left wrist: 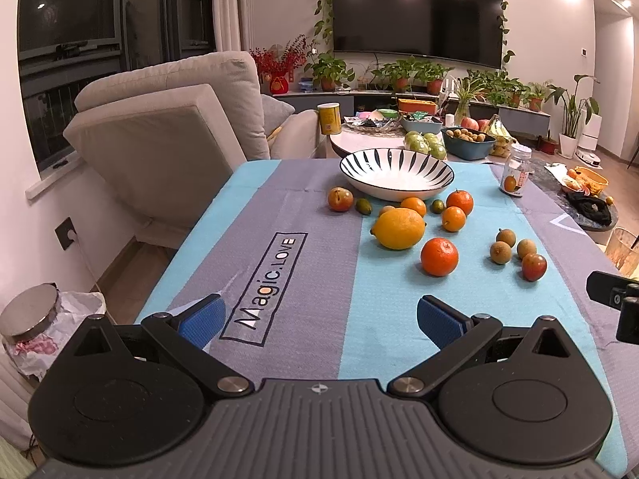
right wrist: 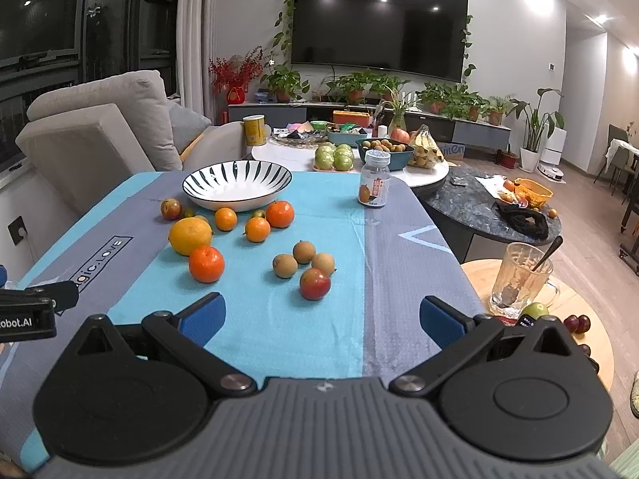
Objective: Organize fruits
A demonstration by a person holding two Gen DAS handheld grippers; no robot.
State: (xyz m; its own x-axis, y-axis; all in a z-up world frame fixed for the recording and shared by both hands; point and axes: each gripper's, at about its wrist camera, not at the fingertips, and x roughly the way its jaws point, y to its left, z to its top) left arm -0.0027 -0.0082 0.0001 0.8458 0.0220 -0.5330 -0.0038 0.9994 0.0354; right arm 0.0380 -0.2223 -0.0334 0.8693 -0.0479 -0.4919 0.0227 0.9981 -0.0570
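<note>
Striped tabletop (left wrist: 279, 247) running out of frame below, empty bowl (left wrist: 396, 173) sitting at its far end, lemon (left wrist: 399, 228) partly hiding a small fruit, oranges lying loose nearby, left gripper (left wrist: 319, 317) and right gripper (right wrist: 321, 317) hovering low, tilting downward, fingers (right wrist: 207, 313) standing apart, holding nothing.

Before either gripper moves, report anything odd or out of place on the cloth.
Nothing is spilled or damaged. The striped bowl is empty while the lemon, oranges and small brown fruits lie loose on the cloth in front of it. A small bottle stands upright.
</note>
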